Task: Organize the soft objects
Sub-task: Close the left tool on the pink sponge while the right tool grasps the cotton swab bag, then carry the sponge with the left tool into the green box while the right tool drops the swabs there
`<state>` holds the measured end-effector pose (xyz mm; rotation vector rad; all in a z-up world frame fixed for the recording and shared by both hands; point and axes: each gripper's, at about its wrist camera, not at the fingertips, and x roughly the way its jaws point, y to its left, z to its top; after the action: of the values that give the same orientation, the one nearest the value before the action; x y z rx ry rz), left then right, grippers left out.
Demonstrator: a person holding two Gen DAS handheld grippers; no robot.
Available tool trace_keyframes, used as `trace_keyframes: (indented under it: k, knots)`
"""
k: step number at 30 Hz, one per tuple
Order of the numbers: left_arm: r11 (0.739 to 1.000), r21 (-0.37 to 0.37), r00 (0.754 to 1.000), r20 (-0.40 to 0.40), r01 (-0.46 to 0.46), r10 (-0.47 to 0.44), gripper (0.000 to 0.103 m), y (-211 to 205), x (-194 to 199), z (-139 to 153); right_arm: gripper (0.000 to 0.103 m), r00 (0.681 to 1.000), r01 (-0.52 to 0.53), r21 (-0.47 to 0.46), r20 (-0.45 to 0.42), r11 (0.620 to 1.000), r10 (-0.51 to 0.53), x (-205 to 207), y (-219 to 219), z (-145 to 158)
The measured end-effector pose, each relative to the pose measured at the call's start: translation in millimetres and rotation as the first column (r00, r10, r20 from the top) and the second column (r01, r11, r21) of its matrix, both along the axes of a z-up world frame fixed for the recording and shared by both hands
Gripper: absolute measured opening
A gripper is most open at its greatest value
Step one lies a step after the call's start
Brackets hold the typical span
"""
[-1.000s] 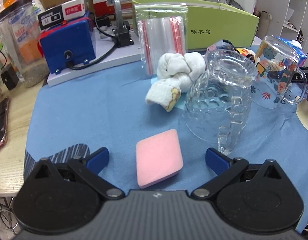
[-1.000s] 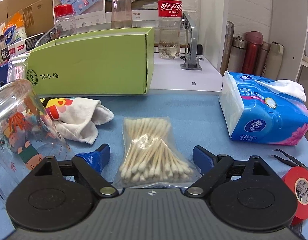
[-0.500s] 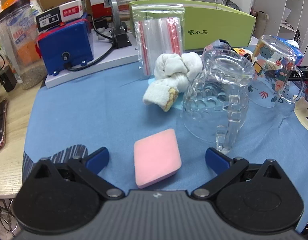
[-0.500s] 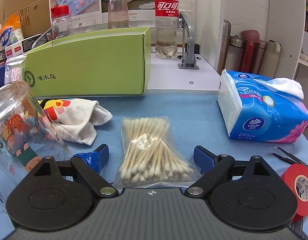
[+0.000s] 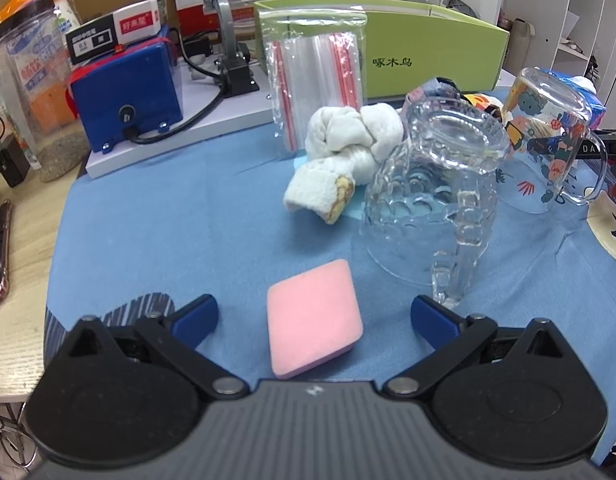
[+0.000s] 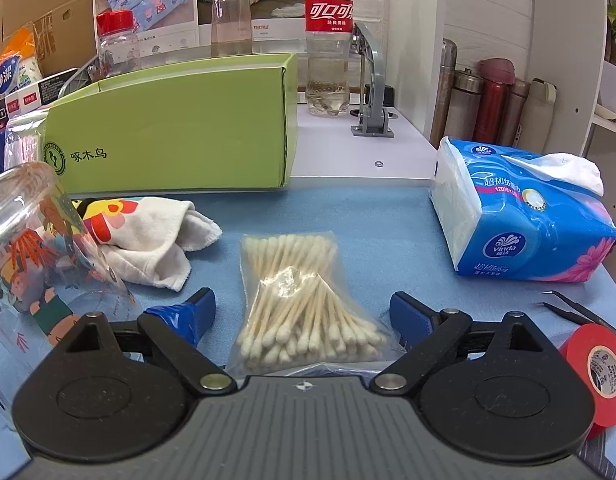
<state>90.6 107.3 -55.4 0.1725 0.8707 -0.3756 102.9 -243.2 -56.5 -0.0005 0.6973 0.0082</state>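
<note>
Left gripper [image 5: 314, 314]: fingers spread wide, nothing clamped. Pink sponge [image 5: 313, 318] lies flat on the blue cloth [image 5: 168, 232] between the two blue fingertips, touching neither.

Knotted white towel [image 5: 344, 160]: on the cloth at 12 o'clock from the sponge, well apart from it, one end showing a yellow edge.

Clear dimpled glass mug [image 5: 432, 196]: upside down at 1 o'clock from the sponge, handle toward the camera, just beside the towel's right side.

Printed glass mug [image 5: 548, 140]: also upside down, at 2 o'clock, beyond the dimpled mug.

Pack of zip bags [image 5: 316, 76]: upright behind the towel, leaning against the green box [image 5: 428, 60].

Blue device [image 5: 124, 88]: at 10 o'clock on a white base — black cable attached.

Right gripper [image 6: 302, 314]: fingers likewise held wide apart, gripping nothing. Bag of cotton swabs [image 6: 300, 300] lies on the cloth between the fingertips; whether the right fingertip touches the bag's edge cannot be told.

Patterned white cloth [image 6: 144, 236]: crumpled at 10 o'clock from the swabs, near them, in front of the green box and partly behind the printed glass mug at the left edge of the view.

Tissue pack [image 6: 520, 216]: blue wrapper, at 2 o'clock from the swabs, well apart, a white sheet sticking out of its top.

Red tape roll [image 6: 600, 372]: at 4 o'clock, at the right edge — black tweezers [image 6: 580, 308] just above it.

Cola bottle [image 6: 328, 40]: upright at 12 o'clock, behind the green box.
</note>
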Motion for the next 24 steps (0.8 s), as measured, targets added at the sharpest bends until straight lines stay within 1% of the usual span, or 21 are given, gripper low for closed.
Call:
trace_keyframes:
  k: [2, 4, 5, 6, 8, 9, 10, 12, 14, 16, 19, 21, 24]
  knots:
    - [1.0, 0.001, 1.0, 0.0, -0.003, 0.003, 0.102, 0, 0, 0, 0.081, 1.0, -0.004, 0.001, -0.001, 1.0, 0.004, 0, 0, 0]
    - [1.0, 0.0, 1.0, 0.005, -0.001, 0.001, 0.094, -2, -2, 2, 0.081, 1.0, -0.004, 0.004, -0.006, 1.0, 0.004, 1, 0, 1]
    - [1.0, -0.002, 1.0, 0.009, 0.01, -0.01, 0.081, -3, -4, 5, 0.081, 1.0, -0.002, 0.005, -0.009, 1.0, 0.002, 0, 0, 1]
    - [1.0, -0.002, 1.0, 0.017, 0.026, -0.026, 0.061, -4, -7, 8, 0.079, 1.0, 0.002, 0.005, -0.015, 1.0, -0.001, 0, 2, 2]
    - [0.999, 0.001, 0.999, 0.013, 0.041, -0.041, 0.043, -7, -10, 12, 0.074, 1.0, -0.008, 0.006, -0.017, 1.0, 0.008, -3, 5, 3]
    - [0.999, 0.01, 0.999, 0.009, 0.036, -0.036, 0.043, -8, -11, 13, 0.066, 1.0, -0.011, 0.007, -0.013, 1.0, 0.011, -5, 7, 3]
    - [0.999, 0.017, 0.999, 0.008, 0.034, -0.034, 0.042, -8, -13, 14, 0.047, 1.0, -0.011, 0.006, -0.005, 1.0, 0.011, -8, 8, 4]
    - [1.0, 0.016, 1.0, -0.001, 0.021, -0.021, 0.041, -5, -17, 15, 0.035, 1.0, -0.017, 0.02, -0.004, 1.0, 0.017, -11, 8, 8]
    - [1.0, 0.009, 1.0, -0.018, 0.007, -0.007, 0.041, 3, -24, 16, 0.032, 1.0, -0.02, 0.054, -0.01, 0.998, 0.02, -15, 4, 10]
    - [1.0, 0.013, 1.0, -0.012, -0.017, 0.018, 0.041, 13, -32, 21, 0.031, 1.0, -0.021, 0.081, -0.011, 0.997, 0.022, -23, 0, 13]
    - [0.999, 0.009, 0.999, 0.005, -0.049, 0.049, 0.041, 26, -37, 34, 0.031, 0.999, -0.023, 0.1, 0.024, 0.995, 0.021, -37, -4, 23]
    - [0.997, -0.006, 0.997, 0.027, -0.071, 0.071, 0.041, 31, -32, 47, 0.031, 0.998, -0.035, 0.108, 0.055, 0.994, 0.029, -43, -5, 35]
    - [0.996, -0.024, 0.994, 0.068, -0.083, 0.085, 0.041, 30, -11, 71, 0.031, 0.992, -0.069, 0.097, 0.11, 0.993, 0.058, -42, 1, 57]
